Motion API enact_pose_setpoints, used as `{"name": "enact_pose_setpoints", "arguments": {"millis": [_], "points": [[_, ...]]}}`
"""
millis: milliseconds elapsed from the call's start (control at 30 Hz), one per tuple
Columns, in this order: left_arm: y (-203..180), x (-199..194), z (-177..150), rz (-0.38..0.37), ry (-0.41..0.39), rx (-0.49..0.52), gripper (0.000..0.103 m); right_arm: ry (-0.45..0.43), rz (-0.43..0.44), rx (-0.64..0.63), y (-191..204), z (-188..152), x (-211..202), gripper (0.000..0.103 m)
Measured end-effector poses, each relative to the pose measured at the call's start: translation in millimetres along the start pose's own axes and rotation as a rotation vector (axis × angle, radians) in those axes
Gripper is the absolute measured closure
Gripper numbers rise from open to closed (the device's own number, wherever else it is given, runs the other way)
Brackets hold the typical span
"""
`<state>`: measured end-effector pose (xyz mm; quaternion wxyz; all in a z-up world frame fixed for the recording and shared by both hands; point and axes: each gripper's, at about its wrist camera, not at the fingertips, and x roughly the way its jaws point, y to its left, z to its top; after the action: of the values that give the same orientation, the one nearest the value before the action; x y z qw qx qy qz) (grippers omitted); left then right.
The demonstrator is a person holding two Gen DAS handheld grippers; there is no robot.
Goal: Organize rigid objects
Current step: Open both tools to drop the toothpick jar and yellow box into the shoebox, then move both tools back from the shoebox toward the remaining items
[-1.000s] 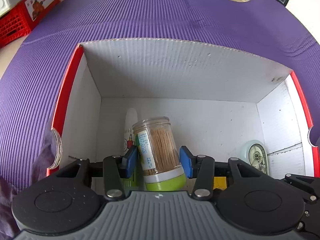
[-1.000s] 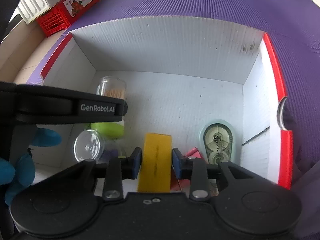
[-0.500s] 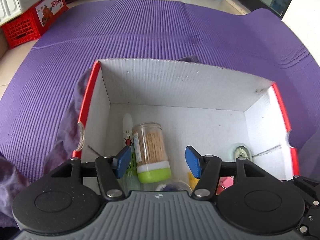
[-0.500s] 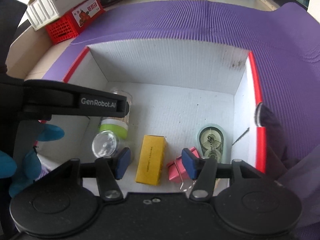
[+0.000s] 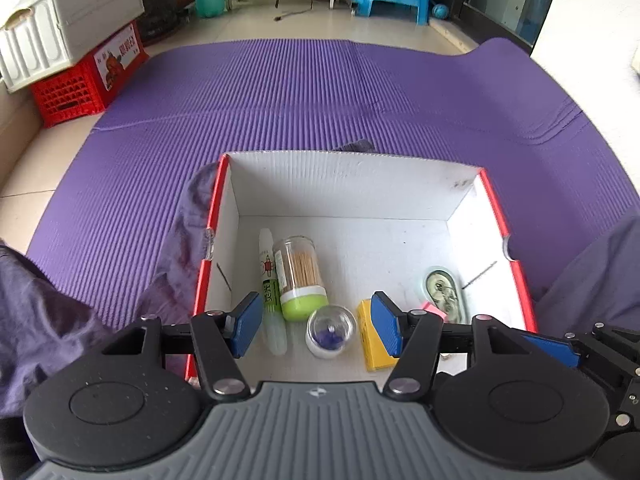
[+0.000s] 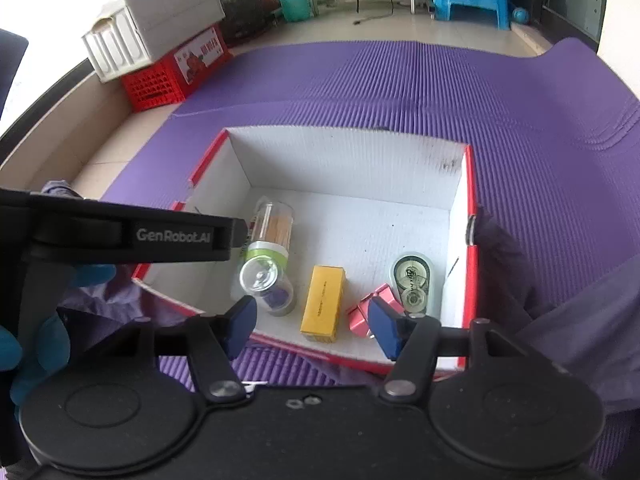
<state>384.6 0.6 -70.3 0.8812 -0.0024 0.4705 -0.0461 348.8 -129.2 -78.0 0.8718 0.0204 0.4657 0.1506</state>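
A white box with red rims (image 5: 360, 176) (image 6: 352, 140) sits on the purple mat. Inside lie a toothpick jar with a green lid (image 5: 300, 276) (image 6: 270, 236), a glue stick (image 5: 269, 280), a clear jar with purple bits (image 5: 331, 330) (image 6: 267, 286), a yellow box (image 5: 370, 344) (image 6: 323, 304), pink clips (image 6: 370, 312) and a correction tape (image 5: 442, 290) (image 6: 412, 282). My left gripper (image 5: 316, 330) is open and empty above the box's near side. My right gripper (image 6: 312, 320) is open and empty above the near rim.
The purple ribbed mat (image 5: 280, 92) covers the floor around the box. A red crate (image 5: 86, 76) (image 6: 176, 68) with a white bin on top stands at the far left. Dark purple cloth (image 5: 48, 312) lies at the box's left and right sides.
Both grippers opened, letting go of the toothpick jar and the yellow box inside the white box, then rose and pulled back from it.
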Motion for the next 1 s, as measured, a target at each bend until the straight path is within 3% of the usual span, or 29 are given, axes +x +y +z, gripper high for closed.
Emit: {"name": "enact_pose_setpoints", "arguments": {"millis": [333,533,667,1000], "points": [[-8.0,-57.1,-28.7,0.004,-0.041,0.018,0.044,-0.057,0.045,-0.012,6.1,-25.3,-58.4,0.039],[-13.8,-87.9,-48.0,-0.015,-0.067,0.026,0.044,-0.089,0.069,-0.018,7.6,-43.2,-85.9,0.033],[-16.5,-105.1,-61.2,-0.004,-0.087,0.018,0.034,-0.100,0.077,-0.021,8.3,-56.6,-96.9,0.028],[-21.8,-130.1,-91.3,-0.026,-0.103,-0.002,0.033,-0.128,0.100,-0.014,8.7,-87.0,-117.3,0.015]]}}
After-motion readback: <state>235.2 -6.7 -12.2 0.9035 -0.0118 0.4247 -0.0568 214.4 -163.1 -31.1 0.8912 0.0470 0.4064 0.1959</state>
